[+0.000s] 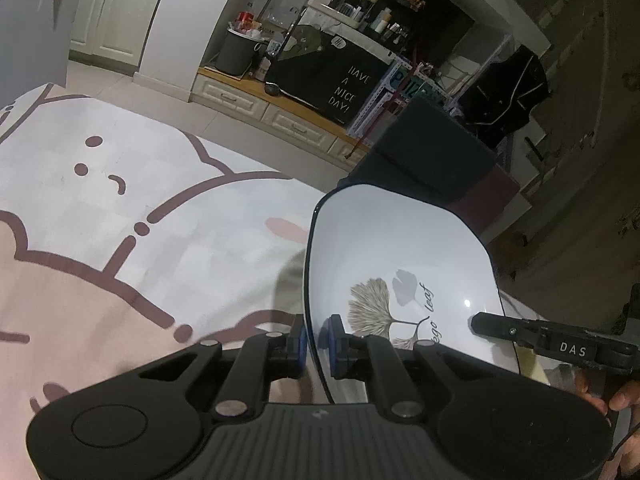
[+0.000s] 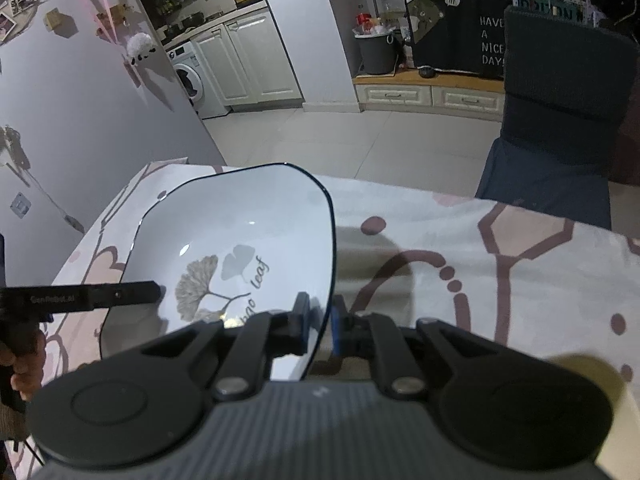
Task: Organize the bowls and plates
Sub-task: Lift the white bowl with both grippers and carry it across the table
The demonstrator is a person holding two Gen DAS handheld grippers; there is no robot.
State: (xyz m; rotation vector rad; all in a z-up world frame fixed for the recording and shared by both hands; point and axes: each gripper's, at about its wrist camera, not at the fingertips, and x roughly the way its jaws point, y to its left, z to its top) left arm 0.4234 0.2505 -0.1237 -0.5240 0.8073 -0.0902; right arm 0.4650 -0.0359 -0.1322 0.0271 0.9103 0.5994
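Note:
A white squarish plate point(image 1: 400, 248) with a dark rim and a ginkgo-leaf print hangs tilted a little above the tablecloth, casting a shadow beneath it. My left gripper point(image 1: 316, 340) is shut on its left rim, blue pads on either side of the edge. In the right wrist view the same plate point(image 2: 240, 216) has my right gripper point(image 2: 322, 326) shut on its right rim. From each side, a black finger of the other gripper reaches over the plate's edge: the right one's finger point(image 1: 504, 326), the left one's finger point(image 2: 132, 293).
A tablecloth point(image 1: 120, 200) with pink and brown cartoon shapes covers the table point(image 2: 480, 260). A dark chair point(image 2: 560, 100) stands at the far side of the table. A grey wall point(image 2: 80, 120) borders the table's left end. Tiled floor and low cabinets lie beyond.

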